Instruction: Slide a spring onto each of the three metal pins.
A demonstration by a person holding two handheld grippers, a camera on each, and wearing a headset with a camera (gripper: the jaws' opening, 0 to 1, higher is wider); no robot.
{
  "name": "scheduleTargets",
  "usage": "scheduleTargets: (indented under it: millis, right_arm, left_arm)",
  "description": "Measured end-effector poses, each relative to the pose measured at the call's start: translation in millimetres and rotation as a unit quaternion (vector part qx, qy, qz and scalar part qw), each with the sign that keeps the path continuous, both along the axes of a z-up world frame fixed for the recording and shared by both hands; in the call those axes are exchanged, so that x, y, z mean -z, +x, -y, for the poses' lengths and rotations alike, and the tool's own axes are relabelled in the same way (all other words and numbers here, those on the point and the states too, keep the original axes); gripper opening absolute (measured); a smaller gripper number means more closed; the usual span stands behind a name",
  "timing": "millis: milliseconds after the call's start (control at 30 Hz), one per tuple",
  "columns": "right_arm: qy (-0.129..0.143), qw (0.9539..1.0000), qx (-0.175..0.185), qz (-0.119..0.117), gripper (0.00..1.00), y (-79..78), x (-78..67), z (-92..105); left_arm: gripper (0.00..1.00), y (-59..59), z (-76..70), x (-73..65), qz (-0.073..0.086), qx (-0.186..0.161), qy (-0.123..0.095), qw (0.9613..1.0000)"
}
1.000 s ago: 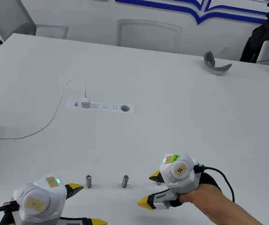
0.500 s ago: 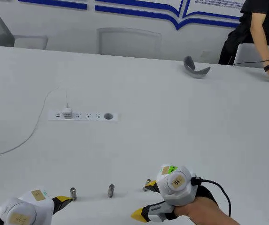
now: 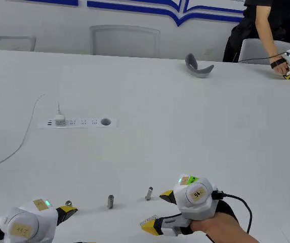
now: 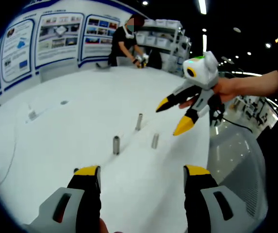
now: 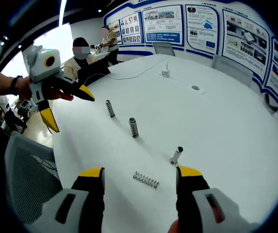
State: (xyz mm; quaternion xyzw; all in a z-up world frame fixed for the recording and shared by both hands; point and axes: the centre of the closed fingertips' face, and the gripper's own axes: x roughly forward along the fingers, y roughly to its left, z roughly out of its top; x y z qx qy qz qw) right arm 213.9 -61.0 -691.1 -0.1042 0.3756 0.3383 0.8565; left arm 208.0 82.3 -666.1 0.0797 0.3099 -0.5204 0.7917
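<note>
Metal pins near table edge; left tongs, right tongs spread

A wide white table spreads out ahead, matte and evenly lit. A white power strip lies flat on it, a thin cable trailing off to the left. Grey chairs stand along the far side against a white wall with a blue stripe. Printed posters line another wall, shelves of boxes stand beyond, and strip lights glow on a dark ceiling
</note>
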Motion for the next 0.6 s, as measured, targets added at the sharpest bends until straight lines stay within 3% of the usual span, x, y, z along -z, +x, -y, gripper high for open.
scheduleTargets:
  millis: [600]
  right_arm:
    - [0.041, 0.9963, 0.074, 0.012, 0.67, -15.5, -6.9, 32.2]
  left_arm:
    - [0.71, 0.1, 7.7, 2.8, -0.001, 0.001, 0.002, 1.0000]
